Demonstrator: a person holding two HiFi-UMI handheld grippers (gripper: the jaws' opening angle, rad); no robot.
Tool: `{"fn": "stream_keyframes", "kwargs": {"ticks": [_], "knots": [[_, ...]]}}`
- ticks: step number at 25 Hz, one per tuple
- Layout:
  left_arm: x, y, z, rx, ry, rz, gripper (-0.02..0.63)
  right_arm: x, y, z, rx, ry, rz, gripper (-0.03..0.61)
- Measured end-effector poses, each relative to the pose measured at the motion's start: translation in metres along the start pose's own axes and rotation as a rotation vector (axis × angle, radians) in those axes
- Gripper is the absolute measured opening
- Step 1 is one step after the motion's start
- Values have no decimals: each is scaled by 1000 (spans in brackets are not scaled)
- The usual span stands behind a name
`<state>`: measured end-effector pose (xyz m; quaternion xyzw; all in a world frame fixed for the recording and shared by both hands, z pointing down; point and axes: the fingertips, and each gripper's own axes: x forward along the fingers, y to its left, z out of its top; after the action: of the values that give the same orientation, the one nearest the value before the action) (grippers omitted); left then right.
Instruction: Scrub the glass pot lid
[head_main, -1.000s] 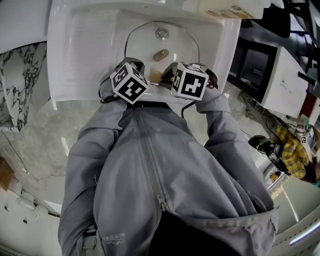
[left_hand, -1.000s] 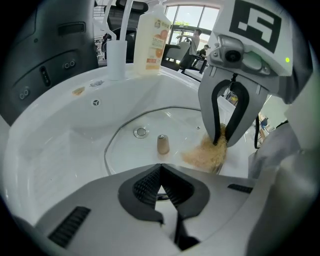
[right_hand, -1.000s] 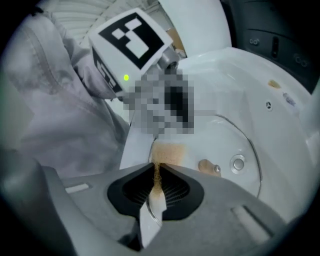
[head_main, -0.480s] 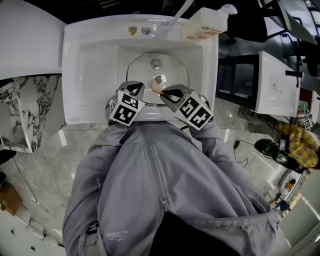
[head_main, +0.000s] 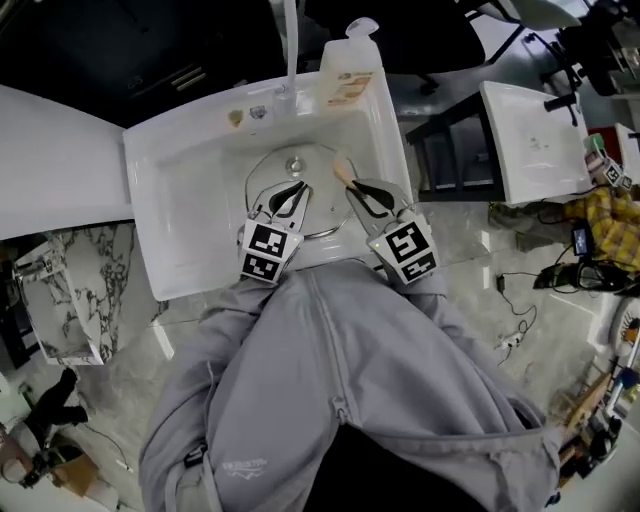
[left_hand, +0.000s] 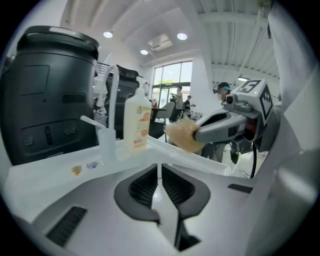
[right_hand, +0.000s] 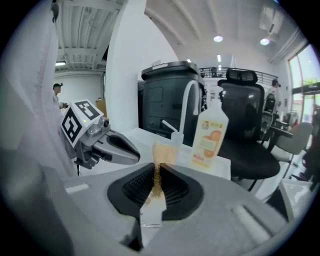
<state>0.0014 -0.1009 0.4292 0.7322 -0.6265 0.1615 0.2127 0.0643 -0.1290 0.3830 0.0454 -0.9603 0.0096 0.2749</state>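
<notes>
Your right tool (right_hand: 156, 175) is clamped on a tan-bristled scrub brush (left_hand: 181, 135), with the bristle tuft sticking out past the jaw tips. Your left tool (left_hand: 160, 167) has its jaws pressed together with nothing between them. From the head view, both tools hang side by side over the front of the white sink (head_main: 190, 200), tips forward and tilted only partly down. Each gripper view looks across the back ledge at the dish-soap bottle (head_main: 347, 75) and the faucet (head_main: 290, 40) rather than down into the basin. The glass pot lid (head_main: 318, 200) lies flat in the basin, knob up, directly beneath and between the two tools. As far as these views show, neither the brush nor either tool touches it. I would judge the scrubbing is not under way at this instant: the brush is held clear of the glass and nothing steadies the lid. I see no suds or running water on the lid, and I cannot tell whether its surface is already clean, so I cannot say how much scrubbing is done. If work remains, you would need to tip the right tool down until the bristles meet the glass. Your empty left tool could then brace the rim or knob so the lid does not slide in the basin.
</notes>
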Motion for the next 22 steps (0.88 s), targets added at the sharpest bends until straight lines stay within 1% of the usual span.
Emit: {"fn": "stream_keyframes", "kwargs": {"ticks": [2,4,5,7,9,11,13,16,19,20,22], "knots": [[21,-19,-5,42,63,-80,9,-14,-15,-7,38,-23,-68,35],[40,-42,-15,36,137,-146,11,-28,-28,-16,63,-21,-110,35],[49,-54,-22,33,174,-181,23,-35,-33,-21,73,-20,-133,35],[64,-77,-36,37,253,-262,194,-48,-39,-30,97,-27,-186,35],[78,-91,-54,44,343,-307,196,-61,-43,-38,115,-38,-231,35],[93,-98,-71,50,425,-304,203,-73,-48,-45,123,-44,-262,35],[108,-101,-82,79,487,-286,222,-85,-51,-50,139,-58,-295,35],[125,-103,-90,159,543,-262,225,-101,-53,-55,159,-77,-341,35],[135,-110,-98,230,592,-251,225,-113,-53,-59,164,-85,-368,35],[137,-110,-101,245,609,-240,225,-116,-52,-60,166,-87,-373,35],[139,-107,-106,236,645,-214,225,-119,-51,-60,164,-91,-378,35]]}}
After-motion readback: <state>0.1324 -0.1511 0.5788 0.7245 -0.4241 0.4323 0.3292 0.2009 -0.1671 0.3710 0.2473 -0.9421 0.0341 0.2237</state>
